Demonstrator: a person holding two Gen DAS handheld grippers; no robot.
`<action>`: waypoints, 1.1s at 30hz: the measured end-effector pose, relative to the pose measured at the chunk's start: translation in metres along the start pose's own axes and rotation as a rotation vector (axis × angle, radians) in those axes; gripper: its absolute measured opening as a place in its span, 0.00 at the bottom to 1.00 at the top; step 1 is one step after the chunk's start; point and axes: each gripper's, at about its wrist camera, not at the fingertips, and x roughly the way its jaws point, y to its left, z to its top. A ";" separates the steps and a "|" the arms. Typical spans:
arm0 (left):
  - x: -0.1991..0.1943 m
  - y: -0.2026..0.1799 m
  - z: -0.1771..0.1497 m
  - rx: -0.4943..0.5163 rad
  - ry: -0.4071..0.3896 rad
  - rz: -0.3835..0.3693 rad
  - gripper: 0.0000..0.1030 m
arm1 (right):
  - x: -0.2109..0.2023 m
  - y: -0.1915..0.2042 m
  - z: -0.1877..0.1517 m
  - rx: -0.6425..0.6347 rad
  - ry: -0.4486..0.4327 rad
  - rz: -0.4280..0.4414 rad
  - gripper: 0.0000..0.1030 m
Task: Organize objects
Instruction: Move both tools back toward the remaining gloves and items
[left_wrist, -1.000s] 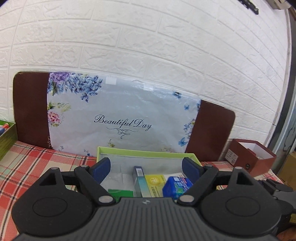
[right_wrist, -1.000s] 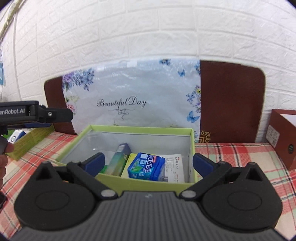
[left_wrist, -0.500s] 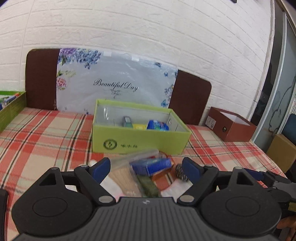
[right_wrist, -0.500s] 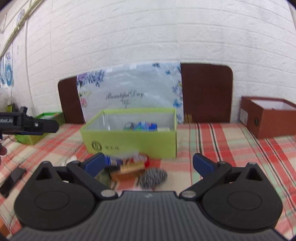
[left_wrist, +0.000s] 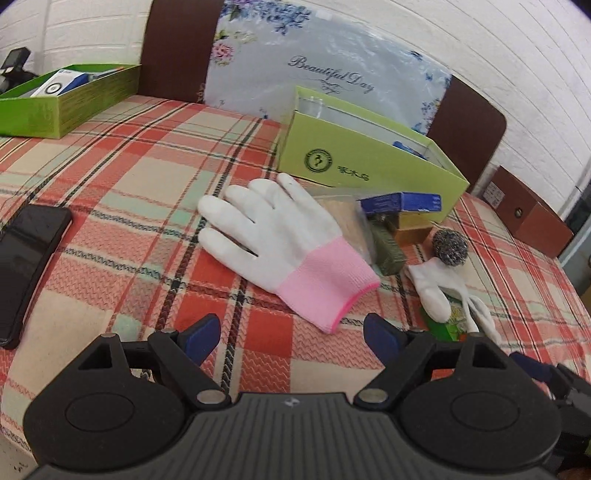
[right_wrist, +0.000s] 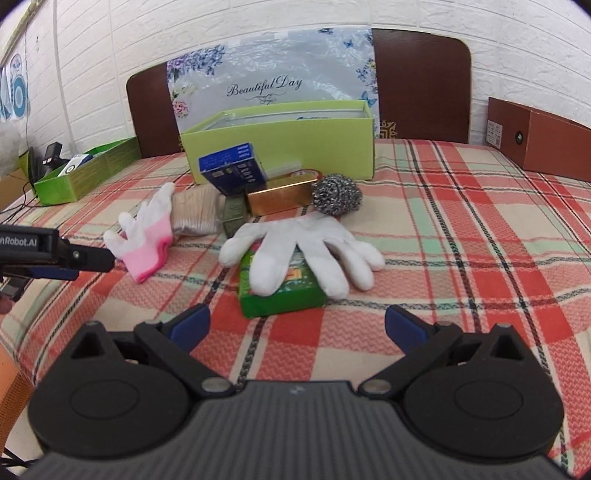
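A white glove with a pink cuff (left_wrist: 284, 240) (right_wrist: 147, 236) lies on the plaid cloth just ahead of my open, empty left gripper (left_wrist: 291, 336). A plain white glove (right_wrist: 306, 247) (left_wrist: 439, 288) lies over a green packet (right_wrist: 280, 284) just ahead of my open, empty right gripper (right_wrist: 297, 325). Behind them lie a blue box (right_wrist: 232, 168) (left_wrist: 402, 203), a gold box (right_wrist: 280, 197), a dark green pack (left_wrist: 386, 247), a steel scourer (right_wrist: 336, 194) (left_wrist: 450, 243) and a bag of wooden sticks (right_wrist: 194, 214). The open lime-green box (right_wrist: 280, 144) (left_wrist: 365, 162) stands behind the pile.
A black phone (left_wrist: 26, 258) lies at the left on the cloth. A second green box (left_wrist: 55, 103) (right_wrist: 85, 170) stands far left, a brown box (right_wrist: 535, 136) (left_wrist: 532, 210) far right. A floral board (right_wrist: 269, 81) leans on the white brick wall. The left gripper's side (right_wrist: 55, 251) shows at the left.
Both grippers have drawn back from the lime-green box and tilted down. The pile of gloves and small items on the cloth has come into view in front of them.
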 end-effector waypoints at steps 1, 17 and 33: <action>0.001 0.002 0.003 -0.032 0.000 -0.001 0.85 | 0.004 0.001 0.002 -0.006 0.006 0.000 0.96; 0.061 -0.005 0.030 -0.157 0.021 0.023 0.21 | 0.011 -0.001 -0.001 0.022 0.011 -0.010 0.91; 0.011 0.040 0.014 -0.315 0.012 -0.026 0.68 | 0.043 0.009 0.017 -0.055 0.017 0.009 0.59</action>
